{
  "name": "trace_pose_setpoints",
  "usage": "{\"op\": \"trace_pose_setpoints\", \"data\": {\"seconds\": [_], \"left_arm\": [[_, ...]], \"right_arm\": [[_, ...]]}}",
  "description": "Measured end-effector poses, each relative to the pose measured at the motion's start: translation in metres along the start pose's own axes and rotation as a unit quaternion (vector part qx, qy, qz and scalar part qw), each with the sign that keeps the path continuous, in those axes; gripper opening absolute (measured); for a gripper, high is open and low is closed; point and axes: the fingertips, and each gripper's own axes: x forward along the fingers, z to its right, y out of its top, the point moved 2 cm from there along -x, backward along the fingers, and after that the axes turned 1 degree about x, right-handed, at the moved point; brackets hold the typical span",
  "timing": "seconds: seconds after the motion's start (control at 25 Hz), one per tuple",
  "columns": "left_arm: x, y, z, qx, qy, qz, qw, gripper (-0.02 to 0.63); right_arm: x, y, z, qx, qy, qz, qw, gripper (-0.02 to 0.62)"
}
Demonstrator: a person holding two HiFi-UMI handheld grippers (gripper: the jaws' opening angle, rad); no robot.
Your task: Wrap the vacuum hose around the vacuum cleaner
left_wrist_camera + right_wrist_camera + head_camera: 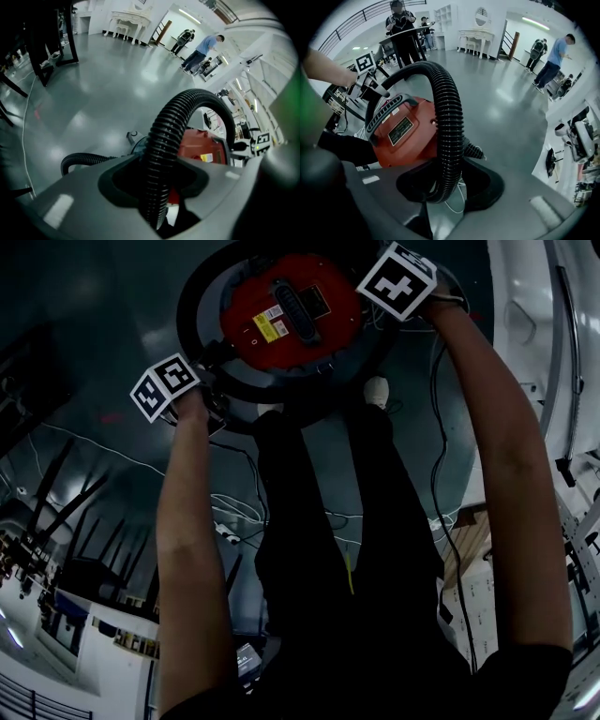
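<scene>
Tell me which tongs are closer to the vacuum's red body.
Right. The right tongs clamp the hose close beside the red body. The left tongs clamp the hose farther out, off the body's lower-left in the head view.

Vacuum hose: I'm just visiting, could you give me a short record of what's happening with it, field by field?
Place: glossy grey floor of a large hall
Vacuum cleaner: red, at the person's feet
Vacuum hose: black, ribbed, arching over the cleaner
Left gripper: closed on the hose
Right gripper: closed on another stretch of it
Bystanders: people standing far off
</scene>
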Motion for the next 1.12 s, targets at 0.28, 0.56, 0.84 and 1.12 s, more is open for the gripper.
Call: {"op": "trace_pose_setpoints", "data": {"seconds": [0.28,0.56,0.84,1.12], "left_arm": [[-0.017,-0.006,0.019,0.016,-0.011,-0.003,0.9998,0.175],[-0.027,-0.014,0.022,0.0,-0.013,-0.019,0.9997,0.169],[-0.013,-0.023,0.002,-0.053,-0.015,-0.027,0.9981,0.166],[-0.014,-0.039,-0.01,-0.027,-0.019,-0.049,0.9982,0.164]], "right_arm": [[-0.042,0.052,0.019,-0.013,-0.03,0.009,0.999,0.16],[-0.053,0.087,0.029,-0.059,-0.078,-0.017,0.995,0.16],[-0.03,0.116,0.025,-0.108,-0.103,-0.046,0.988,0.164],[-0.032,0.113,0.016,-0.104,-0.129,-0.054,0.985,0.16]]}}
